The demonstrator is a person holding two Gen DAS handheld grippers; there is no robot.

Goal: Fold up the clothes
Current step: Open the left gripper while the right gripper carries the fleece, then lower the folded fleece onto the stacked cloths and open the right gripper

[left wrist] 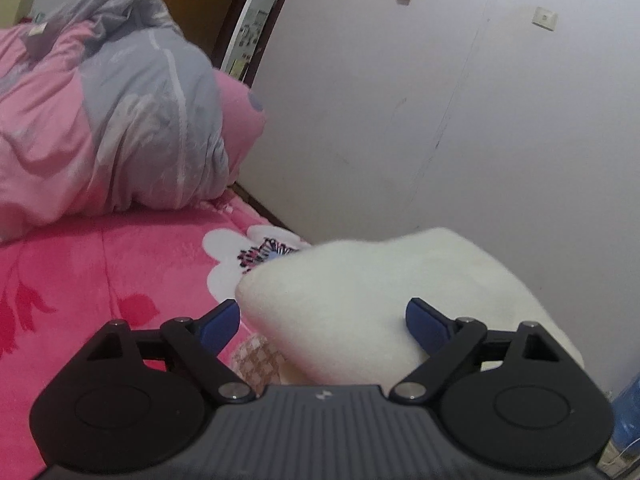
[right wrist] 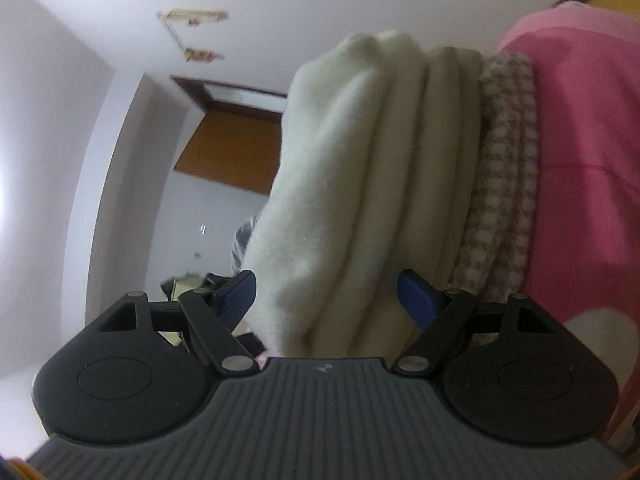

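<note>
Left wrist view shows a small pale logo mark point(left wrist: 323, 394) on the ribbed grey housing at the bottom centre, too small to read as letters; no other writing is legible anywhere. The left gripper point(left wrist: 322, 322) has its blue fingers point(left wrist: 218, 324) spread wide, and the fluffy white garment point(left wrist: 340, 312) bulges up between them, its near edge blurred so that I cannot tell whether the pads press on it. Under it at lower centre a strip of checked brown-and-cream cloth point(left wrist: 256, 356) peeks out, mostly hidden. Both lie on the pink floral blanket point(left wrist: 100, 272), with a rumpled pink-and-grey duvet point(left wrist: 112, 120) at upper left and a white wall socket point(left wrist: 544, 19) at upper right, its detail lost. Something blue point(left wrist: 628, 412) is cut off at the lower right edge. In the right wrist view the scene appears rolled sideways: the white garment point(right wrist: 360, 184) shows as a folded stack of thick layers running from top centre down between the widely spread blue fingers point(right wrist: 238, 294) of the right gripper point(right wrist: 327, 294); contact with the pads is unclear. The checked cloth point(right wrist: 500, 200) lies against it to the right, then the pink blanket point(right wrist: 580, 160). A brown door point(right wrist: 236, 156) sits at centre left, partly hidden.
</note>
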